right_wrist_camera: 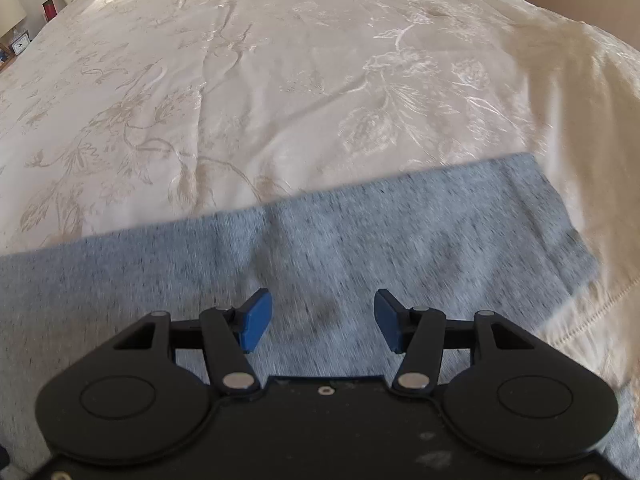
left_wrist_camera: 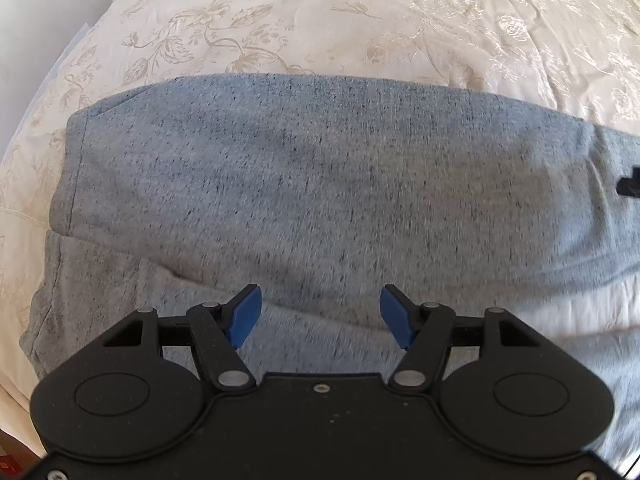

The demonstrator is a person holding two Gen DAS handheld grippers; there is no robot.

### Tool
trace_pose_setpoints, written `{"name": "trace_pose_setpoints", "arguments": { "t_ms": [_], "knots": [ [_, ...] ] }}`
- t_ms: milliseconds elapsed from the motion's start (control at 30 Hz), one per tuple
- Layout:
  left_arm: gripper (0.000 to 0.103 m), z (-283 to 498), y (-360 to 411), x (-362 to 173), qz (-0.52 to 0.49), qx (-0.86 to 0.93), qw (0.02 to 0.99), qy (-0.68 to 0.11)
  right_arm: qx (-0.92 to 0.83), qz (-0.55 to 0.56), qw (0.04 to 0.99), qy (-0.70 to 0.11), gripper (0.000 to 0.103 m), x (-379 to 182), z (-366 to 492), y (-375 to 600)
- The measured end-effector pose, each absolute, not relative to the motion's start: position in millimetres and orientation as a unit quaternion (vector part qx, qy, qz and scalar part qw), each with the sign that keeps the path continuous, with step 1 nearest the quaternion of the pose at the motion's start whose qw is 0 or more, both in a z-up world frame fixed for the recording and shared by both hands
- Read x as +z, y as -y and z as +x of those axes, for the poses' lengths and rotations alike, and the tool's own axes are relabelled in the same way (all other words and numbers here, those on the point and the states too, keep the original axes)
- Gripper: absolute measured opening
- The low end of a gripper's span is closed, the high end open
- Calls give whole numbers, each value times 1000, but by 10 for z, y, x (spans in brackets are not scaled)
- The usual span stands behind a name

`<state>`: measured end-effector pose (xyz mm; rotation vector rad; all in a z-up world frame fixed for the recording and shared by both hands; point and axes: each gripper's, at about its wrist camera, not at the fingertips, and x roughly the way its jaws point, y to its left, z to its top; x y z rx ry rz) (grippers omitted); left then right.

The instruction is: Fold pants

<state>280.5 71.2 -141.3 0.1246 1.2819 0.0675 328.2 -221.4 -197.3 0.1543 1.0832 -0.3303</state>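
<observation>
Grey speckled sweatpants (left_wrist_camera: 320, 184) lie flat across a cream floral bedspread (left_wrist_camera: 280, 20). In the left wrist view their hemmed left end is at the left, with a lower layer of the same fabric below it. My left gripper (left_wrist_camera: 320, 316) is open and empty just above the fabric. In the right wrist view the pants (right_wrist_camera: 360, 232) end at a straight right edge. My right gripper (right_wrist_camera: 323, 320) is open and empty over that end, holding nothing.
The bedspread (right_wrist_camera: 280, 80) stretches far beyond the pants. A bedside table with a lamp and small items (right_wrist_camera: 16, 36) stands at the far left. The bed's left edge (left_wrist_camera: 24, 128) drops off beside the pants. A dark object (left_wrist_camera: 630, 186) shows at the right edge.
</observation>
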Motion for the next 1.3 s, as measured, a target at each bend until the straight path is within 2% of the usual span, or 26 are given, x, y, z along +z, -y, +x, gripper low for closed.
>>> {"name": "trace_pose_setpoints", "arguments": {
  "t_ms": [233, 367, 667, 1100, 1300],
  "knots": [
    [67, 2391, -794, -1625, 82, 20, 785, -613, -156, 74, 820, -545, 57, -1971, 2238, 2050],
    [70, 2137, -928, -1954, 70, 18, 741, -668, -157, 64, 803, -571, 57, -2134, 1828, 1899],
    [72, 1711, -949, -1950, 129, -21, 755, -643, -170, 95, 805, -561, 57, -1916, 1382, 1797],
    [69, 1675, -883, -1848, 137, -30, 777, -614, -382, 177, 768, -483, 58, -1711, 569, 2730],
    [66, 1421, -729, -1693, 127, -3, 789, -602, -397, 207, 760, -470, 59, -1861, 387, 3257]
  ]
}}
